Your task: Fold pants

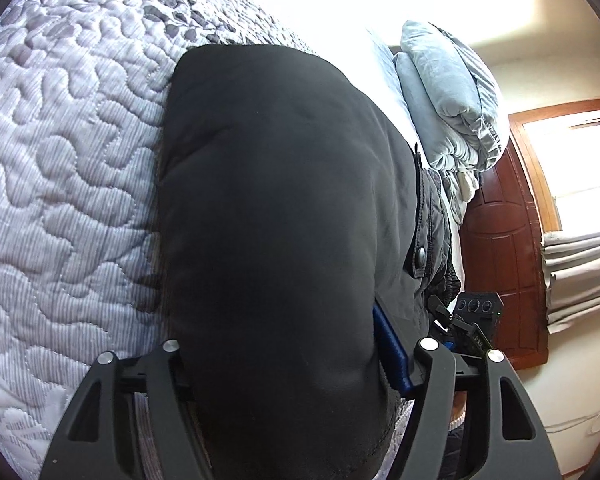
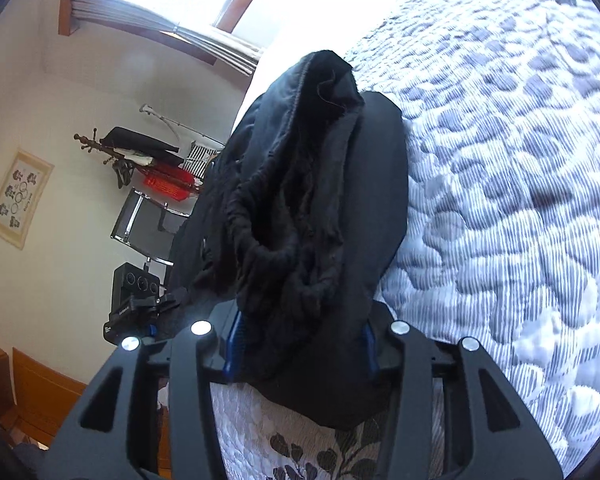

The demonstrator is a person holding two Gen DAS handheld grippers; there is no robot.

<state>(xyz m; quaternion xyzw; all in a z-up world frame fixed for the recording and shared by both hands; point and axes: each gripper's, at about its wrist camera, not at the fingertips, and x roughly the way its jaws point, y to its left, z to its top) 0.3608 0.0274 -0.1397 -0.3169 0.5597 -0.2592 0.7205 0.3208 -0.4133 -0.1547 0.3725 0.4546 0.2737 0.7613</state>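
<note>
In the left wrist view, a grey-white quilted bedspread (image 1: 60, 160) with a leaf-and-pebble stitch pattern fills the left side. The black fabric pants (image 1: 284, 200) lie on it as a smooth, broad fold that runs down the middle and into the left gripper (image 1: 296, 360). The cloth fills the gap between the fingers and hides the left pad; the blue right pad shows bare beside it, so it cannot be told whether these tongs are clamped or merely straddle the cloth. Further right lie a dark quilted jacket with a metal snap (image 1: 432, 240), a stack of pale blue folded bedding (image 1: 448, 100) and a dark brown panelled wooden board (image 1: 500, 260).

In the right wrist view, a paper scroll with dark prints (image 2: 20, 196) hangs on the wall at the left, near a wooden coat rack (image 2: 140, 152) and a chrome-framed chair (image 2: 148, 220). In the middle, the right gripper (image 2: 302, 344) is clamped on the bunched, gathered edge of the pants, cloth pressed between both blue pads. The bedspread spreads out to the right.
</note>
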